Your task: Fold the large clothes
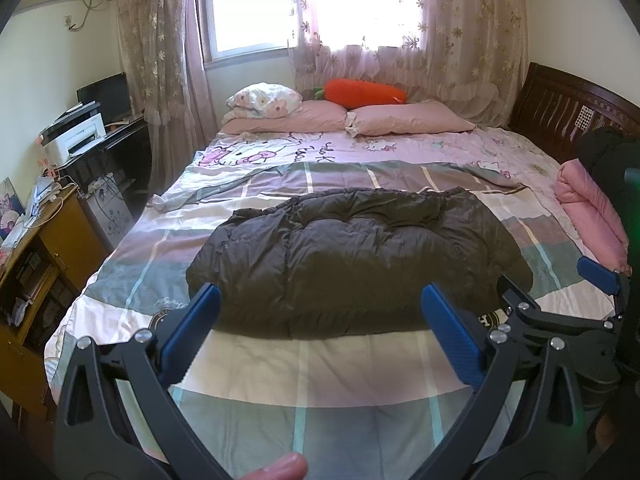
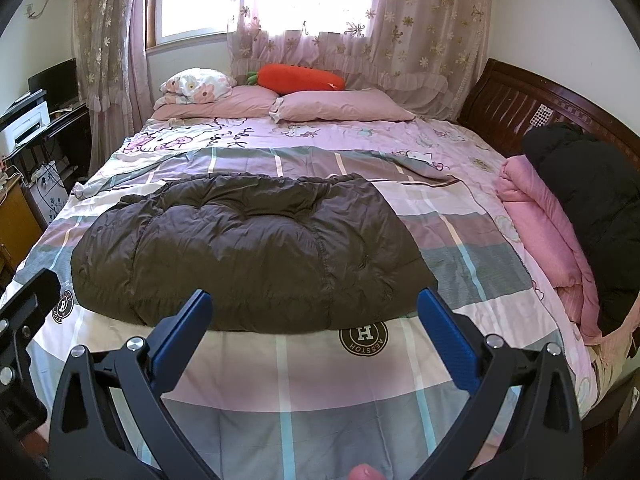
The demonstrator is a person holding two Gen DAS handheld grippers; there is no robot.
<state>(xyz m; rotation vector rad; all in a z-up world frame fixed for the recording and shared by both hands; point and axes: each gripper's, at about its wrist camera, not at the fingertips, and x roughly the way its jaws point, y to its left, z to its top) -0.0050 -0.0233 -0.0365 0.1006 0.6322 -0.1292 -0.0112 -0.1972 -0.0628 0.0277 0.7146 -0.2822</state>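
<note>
A dark brown puffy down jacket (image 1: 360, 256) lies folded into a wide bundle in the middle of the bed; it also shows in the right wrist view (image 2: 248, 248). My left gripper (image 1: 320, 300) is open and empty, held above the checked quilt (image 1: 320, 380) just short of the jacket's near edge. My right gripper (image 2: 314, 306) is open and empty, also just short of the near edge, toward the jacket's right half. The right gripper shows at the right of the left wrist view (image 1: 560, 300).
Pink pillows (image 1: 408, 120) and an orange carrot plush (image 1: 364, 94) lie at the bed's far end. A folded pink blanket (image 2: 548, 232) and a black garment (image 2: 592, 208) lie along the right side by the wooden headboard (image 2: 520, 96). A desk with a printer (image 1: 74, 140) and a wooden cabinet (image 1: 36, 264) stand at left.
</note>
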